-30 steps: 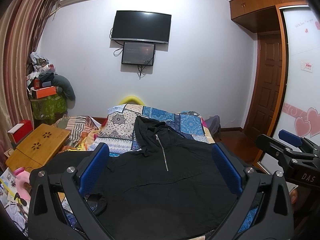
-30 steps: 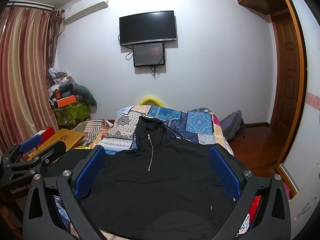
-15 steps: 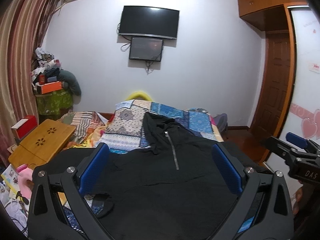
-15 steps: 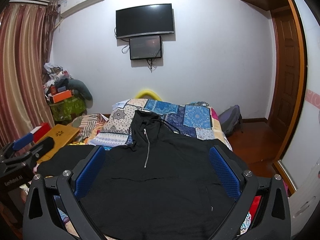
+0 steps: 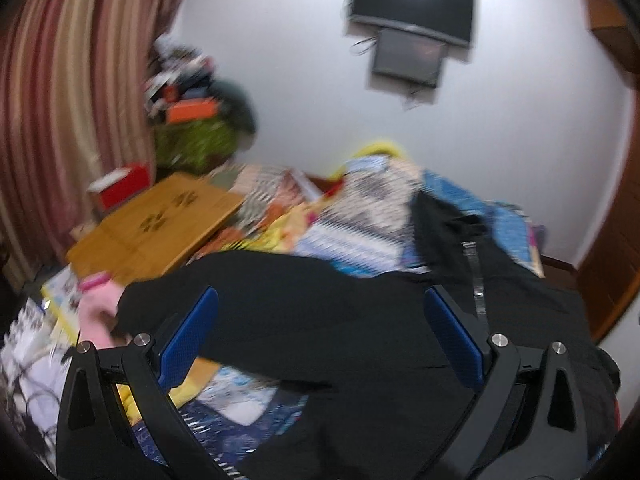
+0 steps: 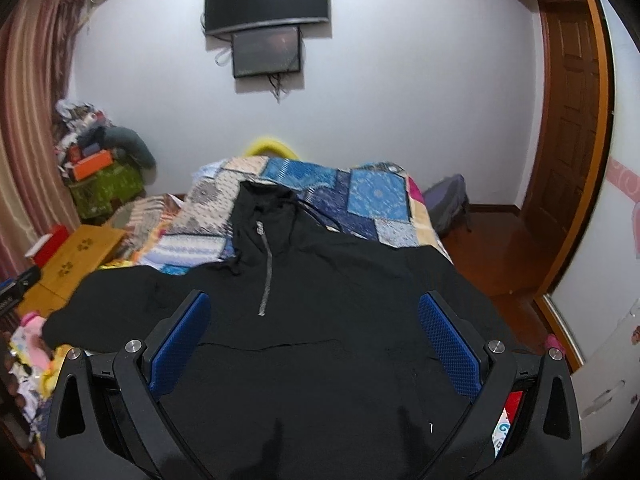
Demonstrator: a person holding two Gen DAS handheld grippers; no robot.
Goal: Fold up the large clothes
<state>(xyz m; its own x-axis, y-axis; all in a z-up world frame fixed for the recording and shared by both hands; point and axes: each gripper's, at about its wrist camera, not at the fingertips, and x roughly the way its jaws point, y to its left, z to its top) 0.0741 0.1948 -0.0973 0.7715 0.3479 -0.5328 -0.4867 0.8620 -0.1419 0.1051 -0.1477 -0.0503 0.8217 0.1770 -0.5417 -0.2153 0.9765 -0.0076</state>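
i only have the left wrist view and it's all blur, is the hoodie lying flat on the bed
Observer: Yes. The right wrist view shows the hoodie spread front up on the quilt, with the hood toward the wall.
Operator: right tongs holding any of it
Observer: No. The right tongs are open over the hoodie, with nothing gripped.
Operator: anything off the right side of the bed
Observer: A backpack sits on the floor there, near the door.
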